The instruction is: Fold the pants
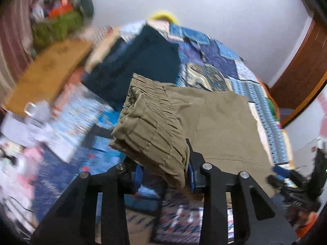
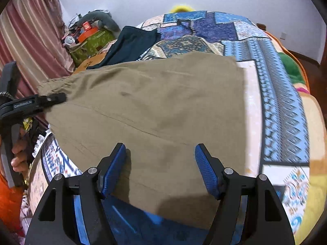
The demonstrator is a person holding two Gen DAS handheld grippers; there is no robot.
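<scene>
Khaki pants point(image 2: 155, 110) lie spread over a patchwork quilt on a bed. My left gripper point(image 1: 163, 175) is shut on the pants' gathered elastic waistband point(image 1: 151, 130) and holds it lifted; the cloth hangs over the fingers. In the right wrist view the left gripper point(image 2: 59, 99) shows at the pants' left edge, clamped on the waistband. My right gripper point(image 2: 160, 169) is open, its blue pads point(image 2: 114, 169) just above the near part of the pants, holding nothing.
A dark navy garment point(image 1: 141, 61) lies on the quilt point(image 2: 276, 81) beyond the khaki pants, also in the right wrist view point(image 2: 130, 42). A cluttered green box point(image 2: 92, 42) and pink curtain point(image 2: 26, 47) stand at the left. A green cushion point(image 2: 292, 67) lies at the bed's right edge.
</scene>
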